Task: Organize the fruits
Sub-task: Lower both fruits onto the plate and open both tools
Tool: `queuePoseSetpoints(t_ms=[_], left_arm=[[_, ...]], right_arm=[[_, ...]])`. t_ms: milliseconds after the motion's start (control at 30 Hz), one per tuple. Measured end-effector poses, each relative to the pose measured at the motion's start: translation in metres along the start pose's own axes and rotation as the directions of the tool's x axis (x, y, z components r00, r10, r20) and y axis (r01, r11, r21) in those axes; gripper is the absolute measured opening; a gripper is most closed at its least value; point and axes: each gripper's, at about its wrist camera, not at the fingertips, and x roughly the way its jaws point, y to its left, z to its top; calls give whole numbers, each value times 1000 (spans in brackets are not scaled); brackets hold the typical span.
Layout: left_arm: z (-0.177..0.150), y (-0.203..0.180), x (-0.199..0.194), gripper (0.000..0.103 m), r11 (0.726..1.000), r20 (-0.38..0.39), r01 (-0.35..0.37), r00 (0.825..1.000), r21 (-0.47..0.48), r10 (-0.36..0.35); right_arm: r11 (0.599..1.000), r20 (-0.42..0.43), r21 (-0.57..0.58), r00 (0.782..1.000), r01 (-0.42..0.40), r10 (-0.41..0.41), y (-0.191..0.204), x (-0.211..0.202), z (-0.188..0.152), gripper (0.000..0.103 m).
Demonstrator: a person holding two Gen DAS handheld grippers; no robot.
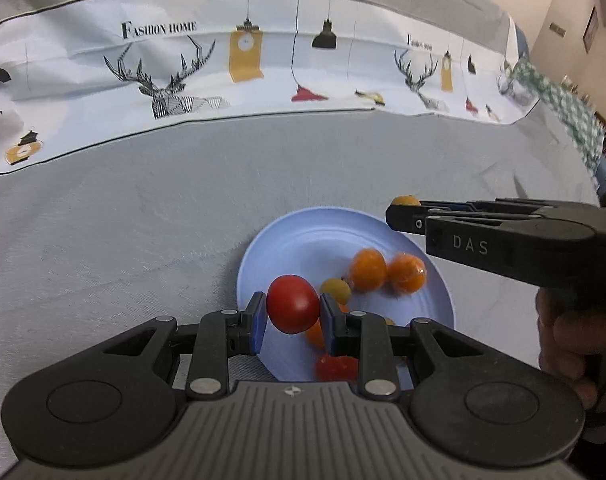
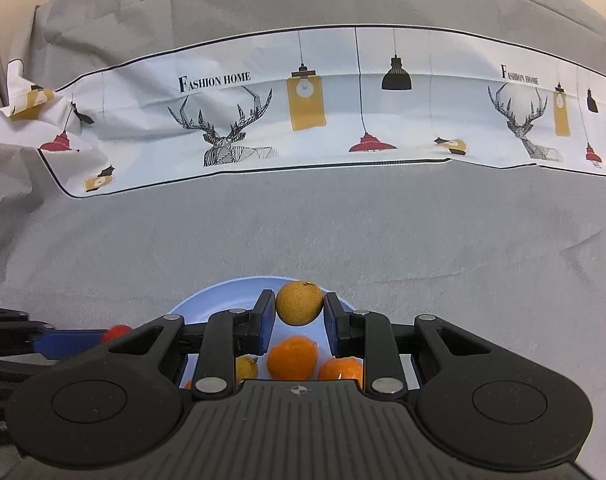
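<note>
- In the left wrist view, a grey cloth [image 1: 123, 220] covered the table, with a white printed strip [image 1: 183, 72] of deer and lamps at 12 o'clock.
- The left gripper [image 1: 293, 312] sat at 6 o'clock, its blue pads narrowed onto a red tomato [image 1: 293, 309] and gripping it on both sides above the plate's near rim.
- A pale blue plate [image 1: 303, 236] lay just past it on the cloth. Two oranges [image 1: 367, 270] sat side by side at its 3 o'clock side, a small yellow fruit [image 1: 335, 290] beside them, and a red fruit [image 1: 337, 366] at its near edge.
- The right gripper [image 1: 403, 206] reached in from 3 o'clock over the plate's far rim.
- In the right wrist view, that gripper's pads were narrowed around a speckled yellow fruit [image 2: 299, 304]. The left pad touched it; whether the right pad touched, I could not tell.
- Below it lay the plate with the oranges.
</note>
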Motion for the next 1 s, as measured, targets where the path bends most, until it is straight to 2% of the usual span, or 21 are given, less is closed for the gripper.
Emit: queuePoseSetpoints(t_ms=[400, 1000], left_arm=[[4, -14, 17, 31, 998, -22, -54, 998, 23, 54], [3, -16, 18, 31, 997, -25, -73, 997, 20, 74]], right_arm=[[999, -111, -31, 994, -4, 1, -1, 14, -7, 27], [999, -147, -53, 989, -4, -4, 2, 17, -10, 27]])
